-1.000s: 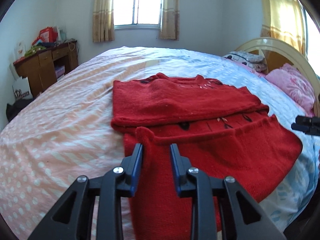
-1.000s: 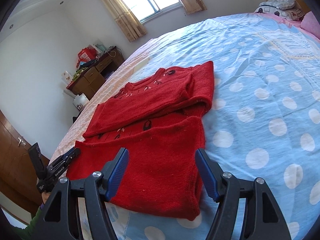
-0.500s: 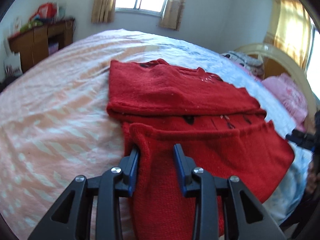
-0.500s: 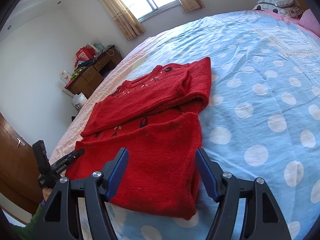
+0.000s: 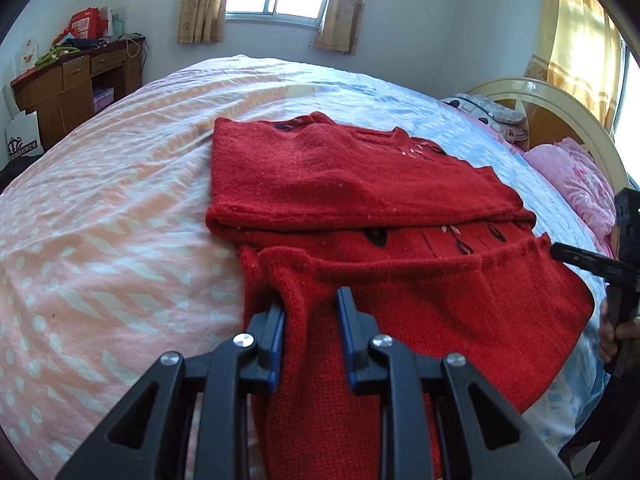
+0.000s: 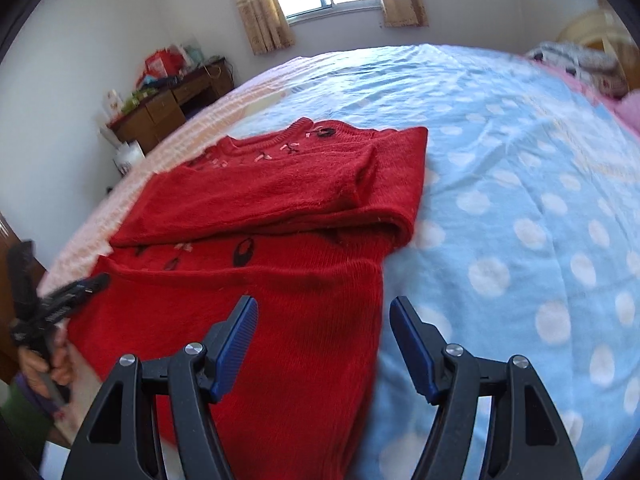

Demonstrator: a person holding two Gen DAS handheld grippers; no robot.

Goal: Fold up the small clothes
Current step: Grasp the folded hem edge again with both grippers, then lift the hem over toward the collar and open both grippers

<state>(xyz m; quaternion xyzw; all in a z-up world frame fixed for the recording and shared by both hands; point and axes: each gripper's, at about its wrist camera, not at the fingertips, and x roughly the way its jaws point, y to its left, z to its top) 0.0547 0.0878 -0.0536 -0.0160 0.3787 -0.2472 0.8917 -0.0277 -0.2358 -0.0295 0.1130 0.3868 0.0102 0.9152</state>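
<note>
We saw left gripper (image 5: pixel 311 312) closing narrowly on red sweater (image 5: pixel 360 184) fold | right gripper (image 6: pixel 323 320) gaped wide, empty, over its edge.

Blurred throughout the right wrist view: red sweater (image 6: pixel 280 208), polka-dot bed cover (image 6: pixel 520 200) and left gripper (image 6: pixel 80 288) beside the sweater's hem. Near edge of the sweater hidden under both sets of fingers. Right gripper (image 5: pixel 576 258) cut off by the frame edge, just past the sweater's far corner. Clutter on the desk (image 5: pixel 76 80) beyond the sweater too small to tell.
</note>
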